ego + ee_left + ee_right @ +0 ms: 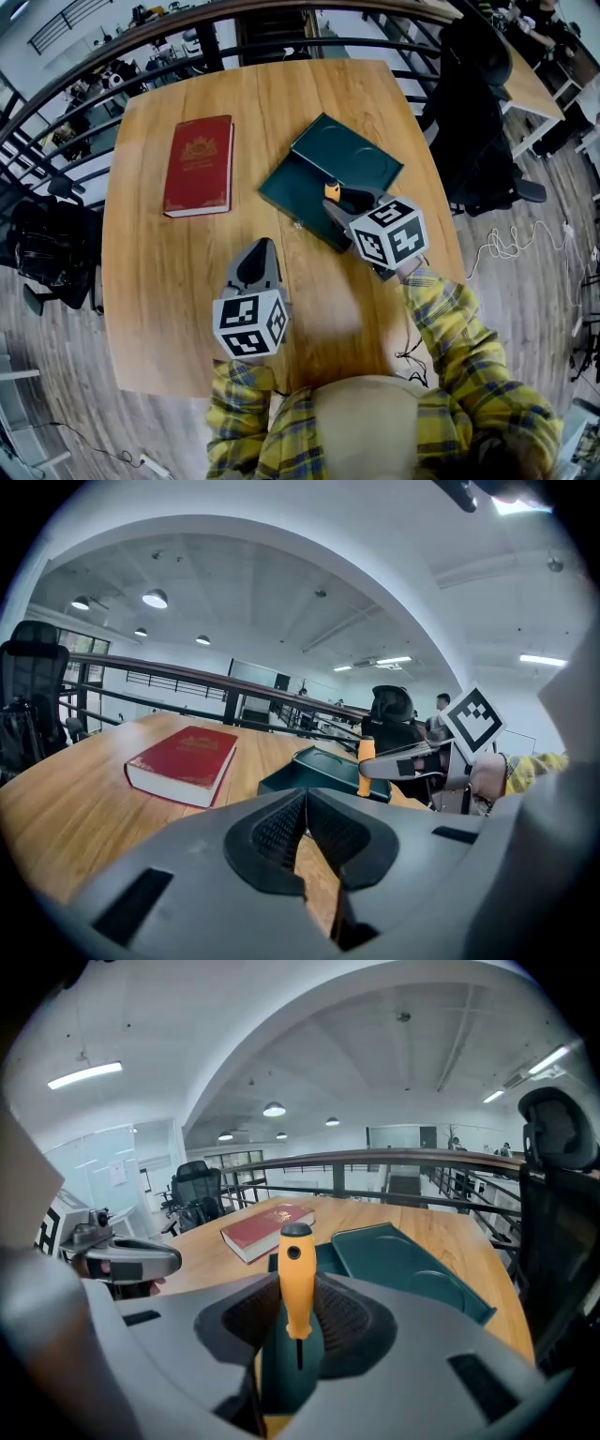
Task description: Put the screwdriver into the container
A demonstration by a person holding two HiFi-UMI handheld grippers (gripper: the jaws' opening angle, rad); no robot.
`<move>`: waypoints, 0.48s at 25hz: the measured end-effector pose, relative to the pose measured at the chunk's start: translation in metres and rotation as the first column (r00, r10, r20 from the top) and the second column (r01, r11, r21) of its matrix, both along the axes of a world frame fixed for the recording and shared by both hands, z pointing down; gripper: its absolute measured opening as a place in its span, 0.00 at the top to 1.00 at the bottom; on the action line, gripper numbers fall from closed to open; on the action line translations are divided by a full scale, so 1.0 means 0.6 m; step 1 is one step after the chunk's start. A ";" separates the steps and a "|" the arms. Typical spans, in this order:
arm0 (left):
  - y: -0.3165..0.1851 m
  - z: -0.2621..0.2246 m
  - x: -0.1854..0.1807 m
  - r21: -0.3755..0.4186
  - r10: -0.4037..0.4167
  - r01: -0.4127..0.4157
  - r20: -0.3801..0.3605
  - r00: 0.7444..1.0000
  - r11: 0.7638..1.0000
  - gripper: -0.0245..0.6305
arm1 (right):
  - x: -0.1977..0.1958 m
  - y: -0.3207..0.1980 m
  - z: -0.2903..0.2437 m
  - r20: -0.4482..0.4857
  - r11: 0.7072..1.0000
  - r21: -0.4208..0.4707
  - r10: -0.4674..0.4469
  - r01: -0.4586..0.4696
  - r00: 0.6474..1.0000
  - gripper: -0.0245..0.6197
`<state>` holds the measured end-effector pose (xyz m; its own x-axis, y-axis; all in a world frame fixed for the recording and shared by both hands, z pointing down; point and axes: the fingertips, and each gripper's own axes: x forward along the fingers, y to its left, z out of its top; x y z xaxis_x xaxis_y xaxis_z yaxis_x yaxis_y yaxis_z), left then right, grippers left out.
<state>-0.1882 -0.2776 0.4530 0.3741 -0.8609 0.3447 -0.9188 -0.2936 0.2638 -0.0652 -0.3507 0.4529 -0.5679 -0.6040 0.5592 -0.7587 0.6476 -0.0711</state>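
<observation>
Between the clamped jaws of the right gripper, the orange-handled screwdriver lies with its long axis forward along the jaws, handle end outermost, over the near part of the open dark green container, whose visible tray holds nothing, while the left gripper, jaws together and empty, sits farther off.

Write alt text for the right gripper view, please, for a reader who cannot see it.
The right gripper holds an orange-handled screwdriver upright between its fingers. Beyond it, an open green container and a red book lie on a wooden table.
</observation>
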 end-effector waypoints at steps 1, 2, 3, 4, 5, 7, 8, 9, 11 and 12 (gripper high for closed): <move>-0.002 0.003 -0.001 -0.003 -0.001 0.001 -0.002 1.000 1.000 0.94 | 0.000 -0.003 0.006 -0.011 1.000 -0.012 -0.003 0.003 1.000 0.71; -0.003 0.006 -0.001 -0.005 -0.002 0.002 -0.004 1.000 1.000 0.94 | 0.000 -0.005 0.012 -0.021 1.000 -0.024 -0.005 0.005 1.000 0.71; -0.005 0.009 -0.002 -0.008 -0.002 0.002 -0.006 1.000 1.000 0.94 | 0.001 -0.008 0.017 -0.029 0.999 -0.034 -0.008 0.007 1.000 0.71; -0.006 0.012 -0.003 -0.011 -0.003 0.003 -0.008 1.000 1.000 0.94 | 0.000 -0.010 0.022 -0.036 0.999 -0.043 -0.010 0.009 0.999 0.71; -0.007 0.014 -0.004 -0.014 -0.003 0.003 -0.010 1.000 1.000 0.94 | -0.001 -0.013 0.025 -0.041 0.999 -0.051 -0.013 0.011 0.999 0.71; -0.008 0.018 -0.006 -0.019 -0.004 0.004 -0.012 1.000 1.000 0.94 | -0.003 -0.016 0.029 -0.052 0.998 -0.063 -0.019 0.016 0.998 0.71; -0.008 0.019 -0.007 -0.021 -0.005 0.005 -0.013 1.000 1.000 0.94 | -0.005 -0.018 0.032 -0.057 0.997 -0.068 -0.022 0.018 0.998 0.71; -0.009 0.020 -0.008 -0.023 -0.007 0.006 -0.014 1.000 1.000 0.94 | -0.006 -0.018 0.034 -0.060 0.997 -0.074 -0.025 0.021 0.998 0.71; -0.010 0.023 -0.010 -0.024 -0.013 0.013 -0.020 1.000 1.000 0.94 | -0.009 -0.021 0.038 -0.062 0.996 -0.082 -0.029 0.024 0.998 0.71; -0.011 0.024 -0.011 -0.025 -0.018 0.017 -0.024 1.000 1.000 0.94 | -0.010 -0.023 0.040 -0.062 0.996 -0.084 -0.030 0.025 0.998 0.71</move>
